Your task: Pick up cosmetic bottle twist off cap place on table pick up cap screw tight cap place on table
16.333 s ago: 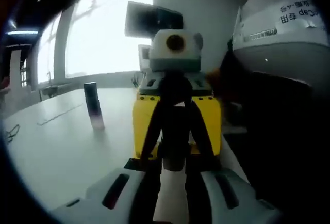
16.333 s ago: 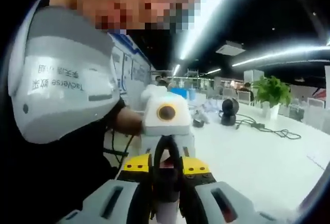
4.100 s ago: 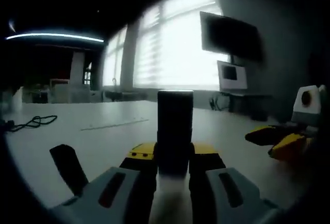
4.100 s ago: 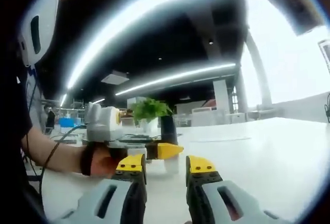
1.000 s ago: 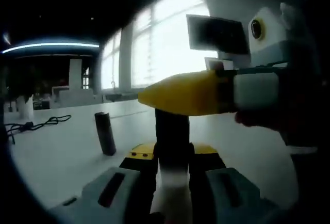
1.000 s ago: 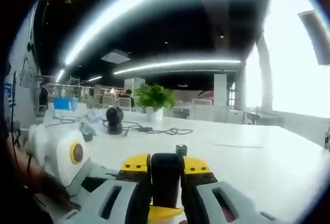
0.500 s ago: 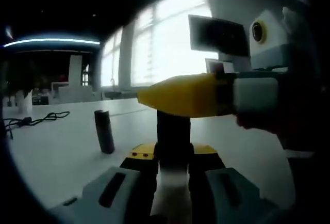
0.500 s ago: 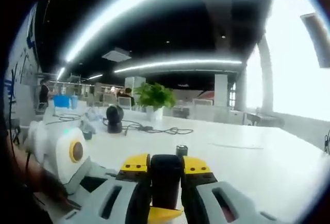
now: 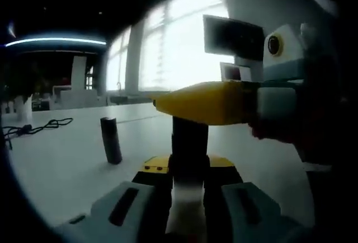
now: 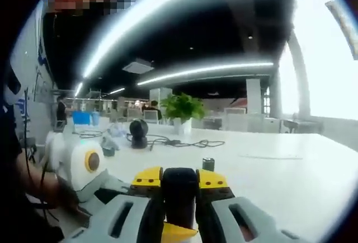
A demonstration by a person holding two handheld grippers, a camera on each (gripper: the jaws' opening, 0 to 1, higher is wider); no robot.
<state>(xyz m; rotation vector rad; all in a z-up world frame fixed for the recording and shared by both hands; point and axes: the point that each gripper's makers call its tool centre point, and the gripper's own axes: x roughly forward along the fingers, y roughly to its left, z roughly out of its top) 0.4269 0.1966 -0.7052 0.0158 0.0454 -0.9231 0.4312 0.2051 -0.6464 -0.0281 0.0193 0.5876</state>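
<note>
1. While the left gripper [image 9: 189, 167] is keeping its jaws clenched on the white lower body of the cosmetic bottle [image 9: 189, 142], we are seeing in the left gripper view that the bottle is standing upright between them, above the near part of the table [image 9: 61, 164].
2. A few seconds ago the right gripper [image 10: 180, 178] was released and well apart from the bottle; now it is grasping the dark cap [image 10: 180, 192], and its yellow jaw is reaching in from the right across the top of the bottle.
3. During the last second both grips are staying as they were. The background in both views is shifting a little, which we are taking as a turn of the hands and not a move of the things.
4. We are judging that the twisting of the cap is going on, but we cannot tell from these views whether it is loosening or tightening.
5. A small dark cylinder [image 9: 111, 140] is standing on the table to the far left, apart from both grippers.
6. The bottle is not yet back on the table, so that step is remaining.
</note>
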